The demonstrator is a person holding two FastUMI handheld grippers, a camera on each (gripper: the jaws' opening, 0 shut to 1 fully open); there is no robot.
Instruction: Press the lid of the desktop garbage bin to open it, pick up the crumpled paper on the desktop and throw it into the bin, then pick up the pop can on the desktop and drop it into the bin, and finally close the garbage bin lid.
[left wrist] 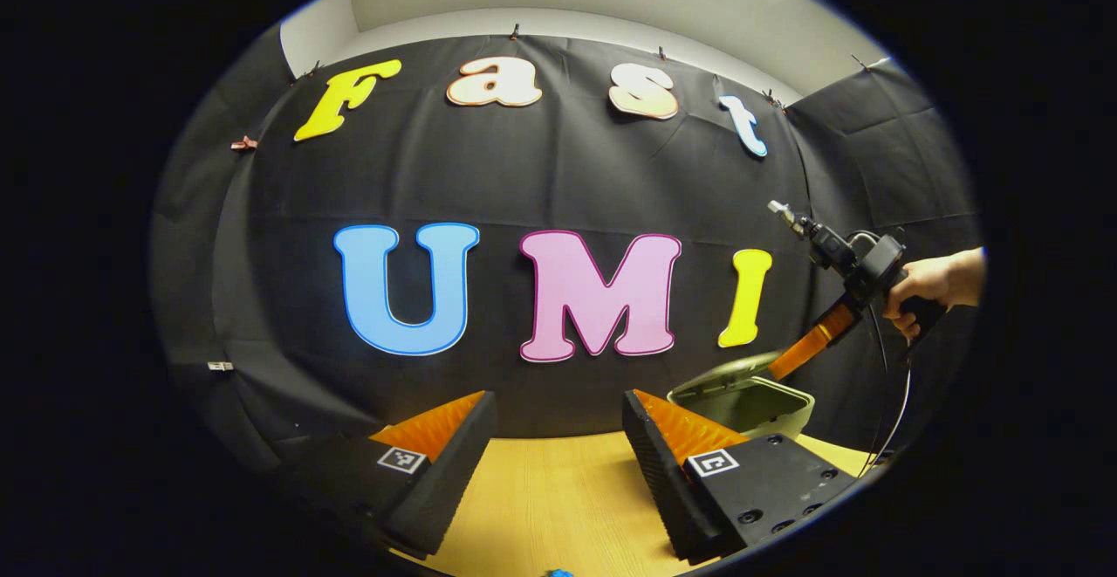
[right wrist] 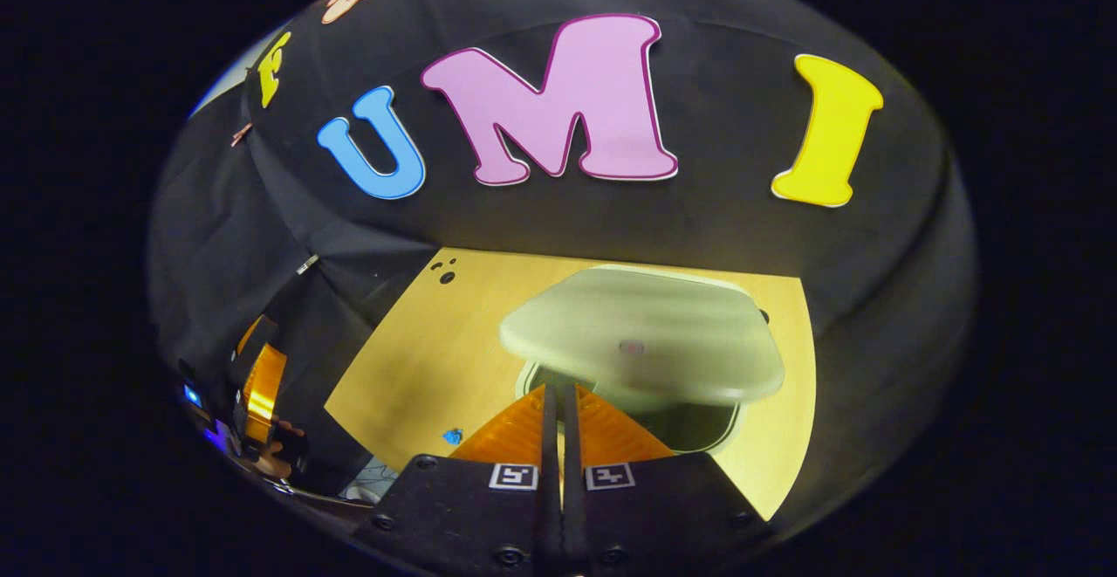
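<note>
The bin stands on the table at the right of the left gripper view, close to the cloth wall, with its lid tilted up and the inside showing. The right gripper comes down to it from the upper right, held by a hand, and its tip reaches the raised lid; from here I cannot tell how its jaws stand. At the bottom of this view the left gripper sits low over the table with its jaws spread wide and nothing between them. A small blue thing shows at the bottom edge on the table; what it is cannot be told.

In the right gripper view the bin lies just ahead and below, its dark opening partly covered by the lid, which is blurred and stands half raised over the rim. The right gripper has its jaws pressed together with nothing between them, and its tip points at the lid's near edge; whether it touches cannot be told. The table is bare wood to the left of the bin, with a small blue thing near the fingers. Far left, the left gripper shows at the table's edge.
</note>
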